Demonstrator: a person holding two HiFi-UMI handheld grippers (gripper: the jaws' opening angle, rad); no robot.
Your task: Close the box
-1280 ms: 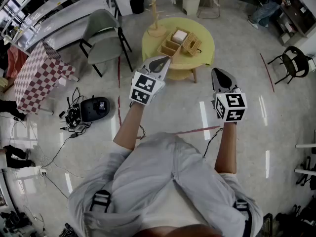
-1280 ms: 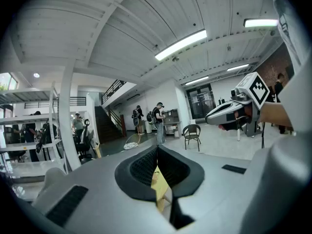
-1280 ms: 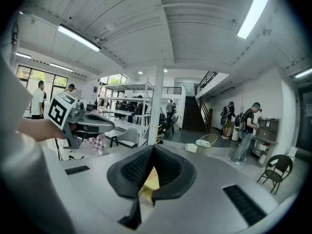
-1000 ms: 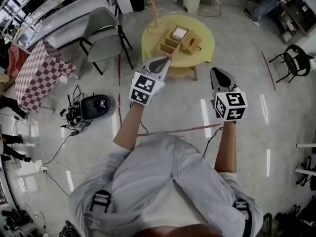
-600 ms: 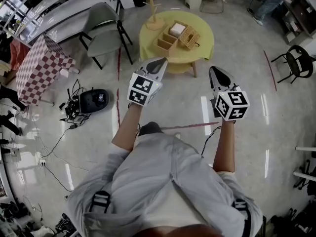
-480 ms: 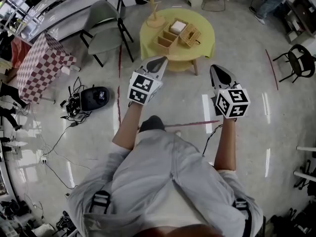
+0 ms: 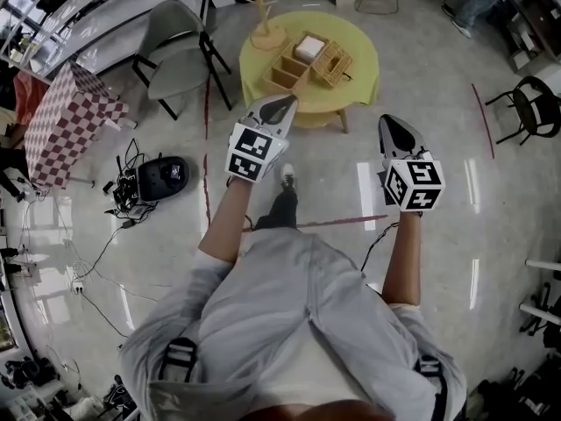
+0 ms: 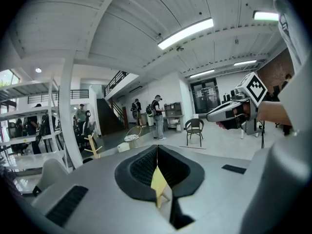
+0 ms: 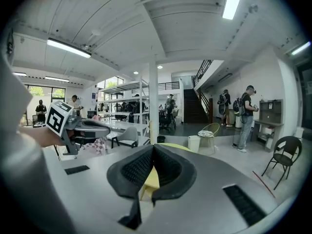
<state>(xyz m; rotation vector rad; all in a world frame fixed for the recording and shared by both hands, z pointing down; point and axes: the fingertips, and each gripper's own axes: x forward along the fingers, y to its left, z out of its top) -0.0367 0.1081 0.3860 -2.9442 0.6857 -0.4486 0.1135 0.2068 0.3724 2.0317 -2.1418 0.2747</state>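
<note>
On the round yellow table (image 7: 359, 82) ahead stand a wooden box with compartments (image 7: 289, 67) and a woven basket (image 7: 331, 65) beside it. Which lids are open I cannot tell from here. My left gripper (image 7: 282, 103) is held in the air short of the table's near edge, its jaws together with nothing in them. My right gripper (image 7: 390, 123) is level with it over the floor, also shut and empty. Through the left gripper view's closed jaws (image 8: 157, 150) only a sliver of yellow shows; the right gripper view (image 9: 153, 150) shows the same.
A wooden peg stand (image 7: 263, 20) stands on the table's far left. A grey chair (image 7: 175, 46) is left of the table, and a checkered-cloth table (image 7: 66, 117) further left. A black device with cables (image 7: 162, 175) lies on the floor. A black chair (image 7: 535, 108) stands right.
The person has stepped toward the yellow table; both grippers came forward with them, still shut. A shoe now shows on the floor between the arms.
</note>
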